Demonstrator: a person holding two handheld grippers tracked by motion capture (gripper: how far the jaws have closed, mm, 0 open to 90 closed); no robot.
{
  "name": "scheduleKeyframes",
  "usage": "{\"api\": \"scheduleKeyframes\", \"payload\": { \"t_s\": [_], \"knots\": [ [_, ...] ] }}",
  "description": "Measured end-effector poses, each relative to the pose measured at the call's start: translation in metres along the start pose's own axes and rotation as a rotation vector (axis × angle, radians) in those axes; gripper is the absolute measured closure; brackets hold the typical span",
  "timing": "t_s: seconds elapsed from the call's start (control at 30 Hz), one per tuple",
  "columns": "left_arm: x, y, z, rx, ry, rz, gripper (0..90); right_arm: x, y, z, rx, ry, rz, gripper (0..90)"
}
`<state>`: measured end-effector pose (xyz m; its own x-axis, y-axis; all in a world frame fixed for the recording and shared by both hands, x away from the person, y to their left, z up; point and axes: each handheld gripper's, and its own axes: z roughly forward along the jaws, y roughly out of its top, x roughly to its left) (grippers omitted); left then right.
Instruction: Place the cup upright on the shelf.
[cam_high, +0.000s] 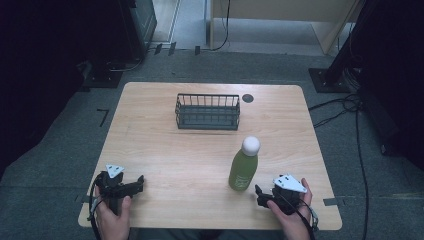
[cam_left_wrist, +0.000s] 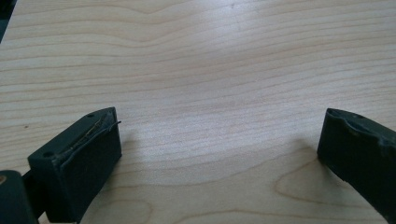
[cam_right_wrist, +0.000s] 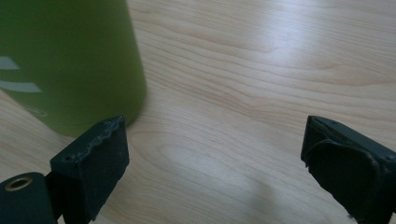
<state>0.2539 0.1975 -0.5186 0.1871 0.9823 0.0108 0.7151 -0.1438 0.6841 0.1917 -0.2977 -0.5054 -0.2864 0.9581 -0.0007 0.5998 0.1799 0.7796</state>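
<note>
Bottle (cam_high: 244, 166) stands upright just beside my right gripper (cam_high: 262, 194), whose jaws are spread wide with nothing between. It has a green body, a white round cap, pale markings. My left gripper (cam_high: 134, 185) is spread too. Farther back sits a wire basket (cam_high: 207, 111).

So my table (cam_high: 165, 150) is a light wood top with rounded corners, grain running side to side. On it: a dark wire basket (cam_high: 207, 111) near the far edge, a round dark spot (cam_high: 248, 98) just right of it, and a green bottle (cam_high: 244, 165) with a white cap standing upright nearer me.
</note>
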Motion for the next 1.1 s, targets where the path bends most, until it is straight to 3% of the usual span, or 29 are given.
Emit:
{"api": "scheduleKeyframes", "payload": {
  "t_s": [0.4, 0.73, 1.1],
  "knots": [
    [0.0, 0.0, 0.0, -0.001, 0.0, -0.001, 0.0, 0.02, 0.005, 0.004, -0.012, 0.058, -0.048, 6.5],
    [0.0, 0.0, 0.0, 0.0, 0.0, 0.0, 0.0, 0.025, 0.008, 0.001, -0.027, 0.101, -0.049, 6.4],
    [0.0, 0.0, 0.0, 0.0, 0.0, 0.0, 0.0, 0.037, 0.023, -0.003, -0.079, 0.177, -0.049, 10.8]
  ]
}}
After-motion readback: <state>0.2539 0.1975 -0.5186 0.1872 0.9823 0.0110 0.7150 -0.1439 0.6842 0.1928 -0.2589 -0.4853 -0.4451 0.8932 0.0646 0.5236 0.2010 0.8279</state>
